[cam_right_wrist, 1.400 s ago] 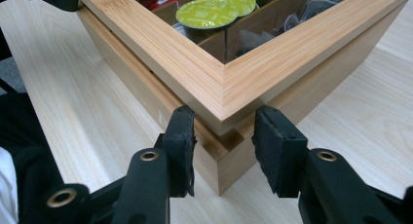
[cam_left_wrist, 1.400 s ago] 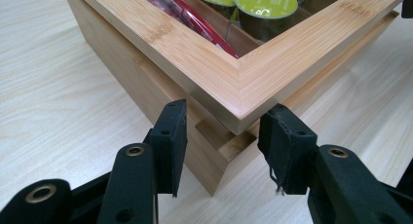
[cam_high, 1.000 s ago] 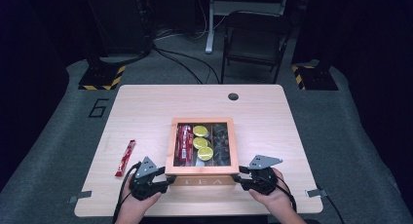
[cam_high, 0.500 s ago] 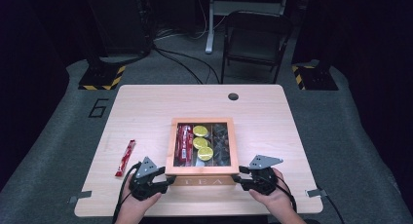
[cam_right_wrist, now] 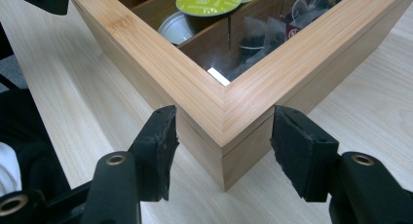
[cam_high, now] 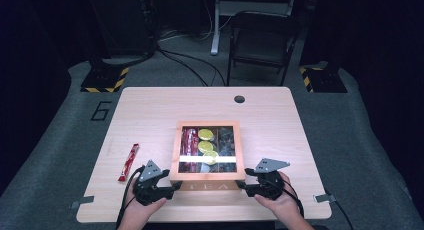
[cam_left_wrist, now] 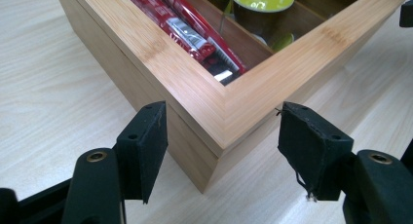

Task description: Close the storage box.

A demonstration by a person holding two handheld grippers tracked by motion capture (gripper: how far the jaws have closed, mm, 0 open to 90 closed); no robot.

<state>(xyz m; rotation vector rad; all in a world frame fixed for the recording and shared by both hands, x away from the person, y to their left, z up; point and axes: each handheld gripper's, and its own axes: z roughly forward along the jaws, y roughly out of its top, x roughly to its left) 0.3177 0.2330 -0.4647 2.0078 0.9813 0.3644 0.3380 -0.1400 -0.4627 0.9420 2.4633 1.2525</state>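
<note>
A wooden tea box (cam_high: 207, 182) with a glass-paned lid lies near the table's front edge. Inside are red sachets (cam_left_wrist: 195, 29), green-topped capsules (cam_right_wrist: 209, 1) and dark tea bags (cam_right_wrist: 263, 36). My left gripper (cam_high: 170, 188) straddles the box's front left corner (cam_left_wrist: 221, 131); its jaws have just been opening and its pads (cam_left_wrist: 146, 146) stand just off the wood. At the front right corner (cam_right_wrist: 224, 126) sits my right gripper (cam_high: 243, 186), whose jaws have also just been opening. Its pads (cam_right_wrist: 302, 151) flank the corner without pressing on it.
One red sachet (cam_high: 129, 162) lies loose on the table left of the box. A round cable hole (cam_high: 239, 99) marks the far side of the tabletop (cam_high: 150, 120). Behind the table stand a folding chair (cam_high: 260, 40) and floor cables.
Both hands and the box stay where they were. In the high view the jaws' spread is too small to compare.
</note>
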